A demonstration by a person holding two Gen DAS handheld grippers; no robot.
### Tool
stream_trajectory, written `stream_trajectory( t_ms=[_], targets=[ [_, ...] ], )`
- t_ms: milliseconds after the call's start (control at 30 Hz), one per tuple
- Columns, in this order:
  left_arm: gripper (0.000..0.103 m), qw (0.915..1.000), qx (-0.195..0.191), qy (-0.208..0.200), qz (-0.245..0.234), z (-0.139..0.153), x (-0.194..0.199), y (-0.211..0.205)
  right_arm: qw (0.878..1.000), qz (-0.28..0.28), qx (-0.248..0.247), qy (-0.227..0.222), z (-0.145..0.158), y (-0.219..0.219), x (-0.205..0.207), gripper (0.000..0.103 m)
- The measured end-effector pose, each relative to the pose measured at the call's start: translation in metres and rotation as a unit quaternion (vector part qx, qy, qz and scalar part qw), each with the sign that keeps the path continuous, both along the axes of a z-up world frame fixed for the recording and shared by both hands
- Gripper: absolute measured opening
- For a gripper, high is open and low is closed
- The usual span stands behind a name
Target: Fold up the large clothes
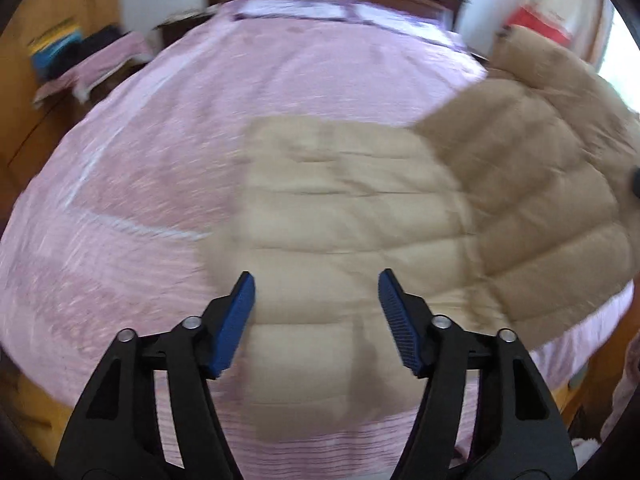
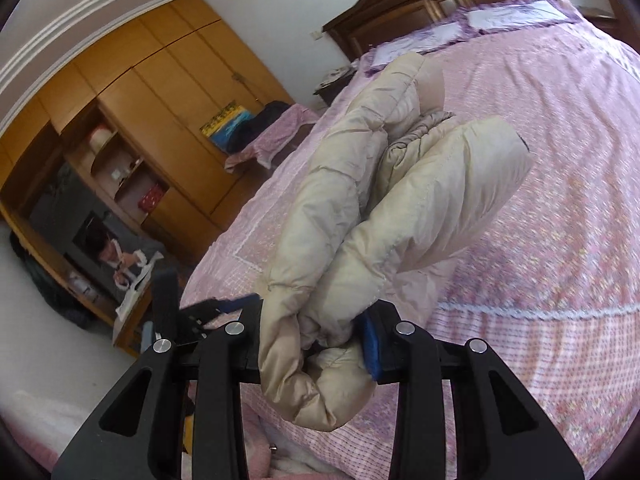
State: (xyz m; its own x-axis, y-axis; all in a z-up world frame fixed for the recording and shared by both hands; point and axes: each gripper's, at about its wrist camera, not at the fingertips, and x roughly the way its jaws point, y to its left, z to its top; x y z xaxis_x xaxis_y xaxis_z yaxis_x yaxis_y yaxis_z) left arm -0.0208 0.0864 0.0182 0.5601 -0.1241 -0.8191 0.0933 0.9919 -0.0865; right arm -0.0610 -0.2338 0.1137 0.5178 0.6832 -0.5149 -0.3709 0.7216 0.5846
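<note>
The left gripper [image 1: 316, 300] hangs above the beige puffer jacket [image 1: 352, 216], its blue-padded fingers [image 1: 236, 324] spread apart with nothing between them and no contact with the fabric visible. The left wrist view is blurred. In it, the jacket lies on the pink bedspread [image 1: 160, 140] toward the near edge of the bed, the quilted body flat, while its right-hand portion [image 1: 552, 184] is raised off the bed and folded upward. In the right wrist view, the right gripper [image 2: 316, 336] pinches a bunched, rolled part of the same jacket [image 2: 360, 216]; the cloth fills the gap between the fingers, and a blue pad [image 2: 370, 344] presses against it on one side, the opposite pad being hidden by fabric. The held part stands clear of the bedspread [image 2: 540, 200], with two padded lobes projecting away from the gripper. Pillows [image 2: 504, 18] lie at the dark wooden headboard [image 2: 420, 4]. A yellow-brown wardrobe [image 2: 152, 72] stands beside the bed, with a small cloth-covered stand [image 2: 276, 136] near it carrying dark and coloured items.
</note>
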Motion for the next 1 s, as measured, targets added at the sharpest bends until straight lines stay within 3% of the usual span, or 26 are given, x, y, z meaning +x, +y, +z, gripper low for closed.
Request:
stream_trajectory(
  t_ms=[133,267,567,767,1000],
  targets=[
    [0.040,0.9985,-0.025,0.028,0.041,-0.017,0.015,0.034,1.000,0.022,0.001,-0.005,0.004,0.019,0.006,0.035],
    [0.027,0.9972,-0.053,0.045,0.025,-0.030,0.027,0.035,0.999,0.049,0.001,-0.004,0.005,0.048,0.009,0.035],
    [0.027,0.9983,-0.045,0.037,0.011,-0.026,0.041,0.034,0.995,0.091,0.022,0.044,-0.031,0.117,0.024,0.035],
    [0.027,0.9981,-0.049,0.028,0.026,-0.020,0.033,0.055,0.990,0.106,0.006,0.090,-0.068,0.168,0.035,0.035],
    [0.027,0.9965,-0.054,0.019,0.061,-0.021,0.026,0.084,0.986,0.119,-0.044,0.106,-0.086,0.209,0.042,0.035]
  ],
)
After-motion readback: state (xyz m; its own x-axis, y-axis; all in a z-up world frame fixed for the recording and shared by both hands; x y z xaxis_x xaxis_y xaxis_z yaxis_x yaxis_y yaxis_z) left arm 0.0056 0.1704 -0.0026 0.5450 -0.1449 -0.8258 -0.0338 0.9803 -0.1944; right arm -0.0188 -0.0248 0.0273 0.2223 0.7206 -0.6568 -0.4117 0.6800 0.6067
